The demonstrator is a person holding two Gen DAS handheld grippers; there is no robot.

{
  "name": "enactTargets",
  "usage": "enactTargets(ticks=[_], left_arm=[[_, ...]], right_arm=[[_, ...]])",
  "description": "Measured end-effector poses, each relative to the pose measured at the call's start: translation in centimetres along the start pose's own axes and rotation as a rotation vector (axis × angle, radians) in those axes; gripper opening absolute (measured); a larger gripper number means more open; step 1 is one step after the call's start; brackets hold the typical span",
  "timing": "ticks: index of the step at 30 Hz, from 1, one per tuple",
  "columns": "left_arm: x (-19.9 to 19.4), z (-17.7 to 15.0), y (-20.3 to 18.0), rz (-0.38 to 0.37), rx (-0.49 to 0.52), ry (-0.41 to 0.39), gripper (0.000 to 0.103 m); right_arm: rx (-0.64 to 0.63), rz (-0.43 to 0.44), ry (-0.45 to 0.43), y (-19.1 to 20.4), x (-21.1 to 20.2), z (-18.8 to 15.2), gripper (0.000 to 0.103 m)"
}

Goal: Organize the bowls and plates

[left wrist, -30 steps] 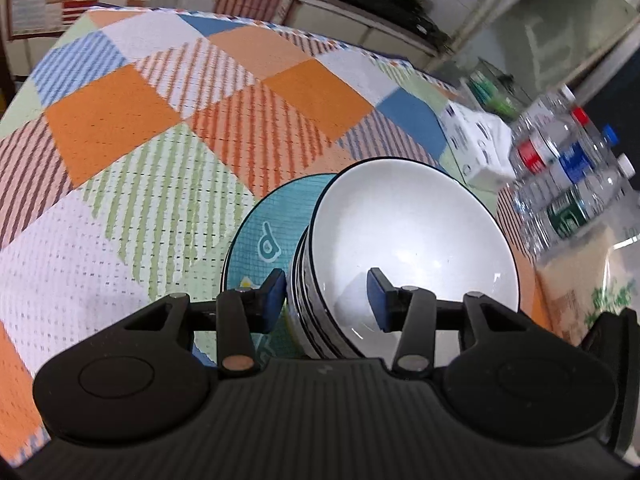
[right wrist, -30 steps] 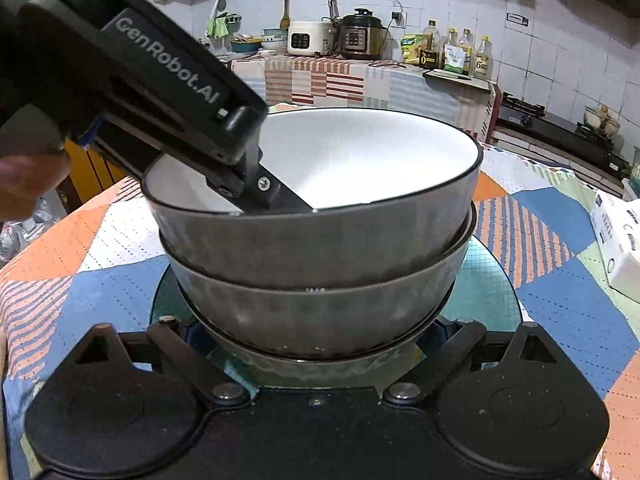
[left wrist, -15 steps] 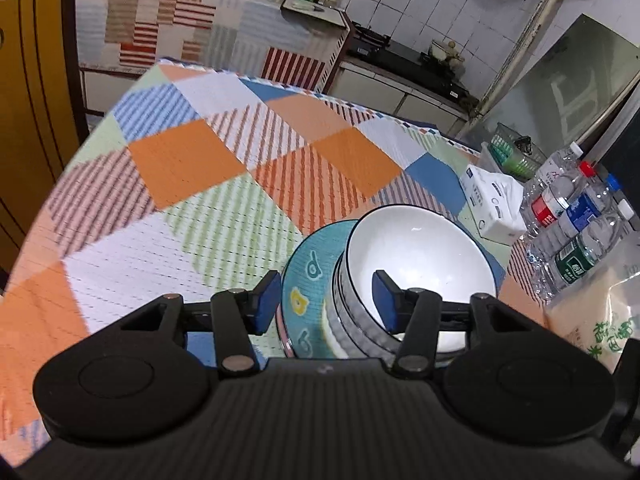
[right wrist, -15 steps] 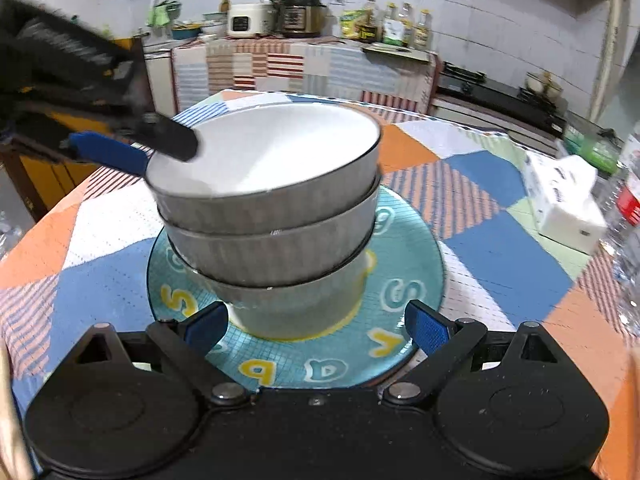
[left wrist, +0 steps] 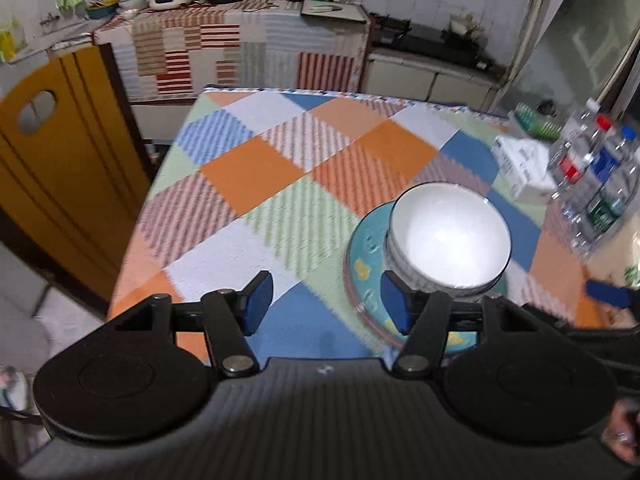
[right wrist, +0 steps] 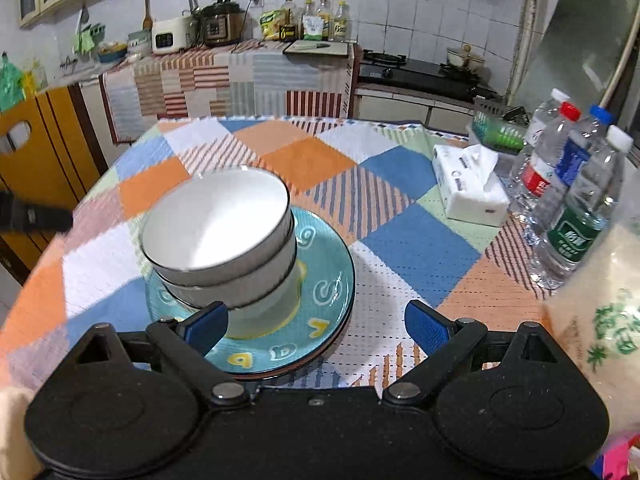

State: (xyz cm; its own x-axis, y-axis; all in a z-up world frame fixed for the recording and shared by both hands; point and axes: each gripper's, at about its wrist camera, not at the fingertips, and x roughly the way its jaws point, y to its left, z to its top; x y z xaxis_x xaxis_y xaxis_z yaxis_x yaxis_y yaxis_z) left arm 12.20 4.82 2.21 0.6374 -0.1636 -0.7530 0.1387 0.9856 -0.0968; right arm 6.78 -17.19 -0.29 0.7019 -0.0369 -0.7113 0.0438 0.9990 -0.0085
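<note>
Three nested white bowls (right wrist: 216,232) with dark rims stand on a teal lettered plate (right wrist: 324,300); another plate's rim shows beneath it. In the left wrist view the bowls (left wrist: 448,236) and plate (left wrist: 362,268) lie ahead and to the right. My left gripper (left wrist: 326,304) hangs above the cloth left of the stack, its jaws opening with nothing between them. My right gripper (right wrist: 316,328) stands open on the near side of the plate, above it and holding nothing. One of its blue pads (left wrist: 604,294) shows at the right edge.
The table wears a patchwork cloth (left wrist: 256,168). A tissue box (right wrist: 468,188), several water bottles (right wrist: 572,200) and a printed bag (right wrist: 600,320) crowd its right side. A yellow chair back (left wrist: 60,160) stands to the left, and a covered counter (right wrist: 240,76) runs behind.
My left gripper let go of the top bowl's rim, widened, and pulled up and back. My right gripper also rose and drew away from the base of the stack.
</note>
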Motion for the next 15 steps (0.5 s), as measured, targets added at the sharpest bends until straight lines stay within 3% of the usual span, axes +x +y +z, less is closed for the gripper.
enactTargets(ticks=[3, 8, 11, 15], left_arm=[[-1.3, -0.3, -0.2, 0.027, 0.013, 0.015, 0.064], [-3.1, -0.9, -0.6, 0.003, 0.016, 0.041, 0.076], [-3.5, -1.5, -0.7, -0.016, 0.047, 0.052, 0.076], [-3.4, -2.2, -1.2, 0.004, 0.076, 0.068, 0.076]], right_arm=[[0.008, -0.001, -0.001, 0.2, -1.9, 0.1, 0.097], [0.031, 0.007, 0.031, 0.5, -4.6, -0.4, 0.097], [0.012, 0.035, 0.028, 1.2, -6.4, -0.7, 0.097], [-0.029, -0.002, 0.005, 2.6, -8.0, -0.6, 0.097]])
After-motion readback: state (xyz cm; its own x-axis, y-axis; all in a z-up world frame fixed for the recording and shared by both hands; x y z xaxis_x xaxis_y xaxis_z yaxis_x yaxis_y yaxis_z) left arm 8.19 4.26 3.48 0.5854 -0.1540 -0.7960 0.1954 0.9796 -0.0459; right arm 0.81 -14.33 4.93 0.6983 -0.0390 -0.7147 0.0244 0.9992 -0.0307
